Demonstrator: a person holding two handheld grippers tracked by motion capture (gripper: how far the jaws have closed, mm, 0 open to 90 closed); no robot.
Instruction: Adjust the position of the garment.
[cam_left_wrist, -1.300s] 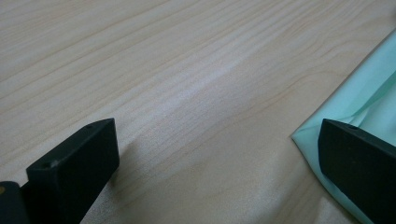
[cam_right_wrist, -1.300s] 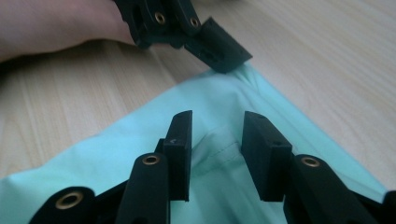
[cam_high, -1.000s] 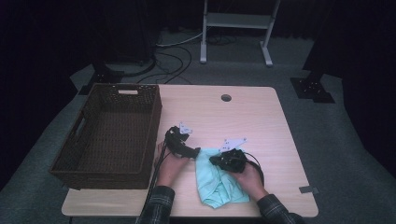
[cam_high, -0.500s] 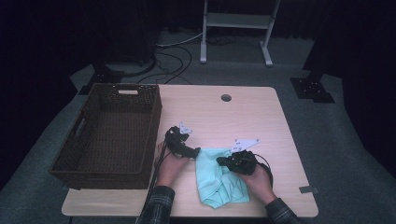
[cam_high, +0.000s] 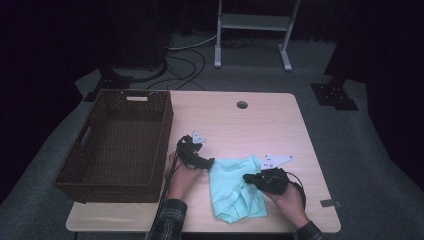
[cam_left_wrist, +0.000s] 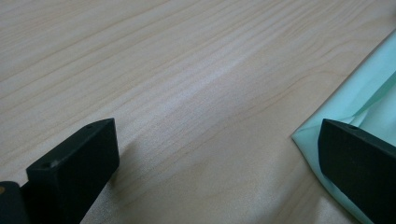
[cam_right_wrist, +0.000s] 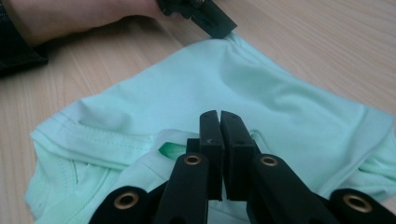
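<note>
Black jaws of the right gripper (cam_right_wrist: 219, 140) are pressed together over a fold of the mint-green garment (cam_right_wrist: 261, 107); whether a pinch of cloth is caught between the tips I cannot tell, since the tips hide it. In the high view this right gripper (cam_high: 250, 178) sits at the right edge of the garment (cam_high: 231, 187), which lies crumpled on the wooden table (cam_high: 260, 125) near the person's edge, its longer side running from the far edge toward the person. Across the cloth, the left gripper (cam_high: 209, 162) rests at the garment's far-left corner with its jaws wide apart — in the left gripper view one jaw lies on that mint corner (cam_left_wrist: 369, 107), the other on bare wood. So the garment lies between the two hands, each at one side. Beyond the left hand stands the wicker basket (cam_high: 165, 125) — nearer the left gripper, and any carry into it would run leftward.
</note>
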